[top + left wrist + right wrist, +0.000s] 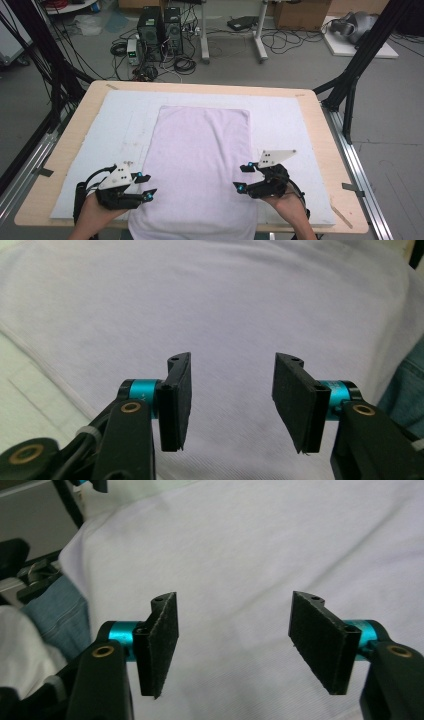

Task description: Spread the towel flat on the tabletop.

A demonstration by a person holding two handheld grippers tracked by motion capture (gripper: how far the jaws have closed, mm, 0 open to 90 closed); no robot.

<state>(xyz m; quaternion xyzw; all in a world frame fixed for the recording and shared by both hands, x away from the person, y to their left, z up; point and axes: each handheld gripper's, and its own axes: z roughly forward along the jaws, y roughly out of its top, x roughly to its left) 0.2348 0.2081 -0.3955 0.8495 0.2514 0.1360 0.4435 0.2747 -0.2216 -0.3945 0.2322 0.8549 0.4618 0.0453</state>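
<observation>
A pale lilac towel [200,150] lies flat along the middle of the table, and its near end hangs over the front edge. My left gripper [144,185] hovers at the towel's near left edge, pointing inward. Its jaws stand open with nothing between them, and towel cloth [215,300] lies beyond the left gripper [232,400]. My right gripper [242,177] hovers at the near right edge, also pointing inward. The right gripper [235,645] is open and empty above the towel [250,545].
A white mat [110,130] covers the wooden table [320,130] under the towel. Black frame posts [350,85] stand at both sides. Computer towers [160,30] and cables sit on the floor beyond. The person's jeans [55,615] are below the front edge.
</observation>
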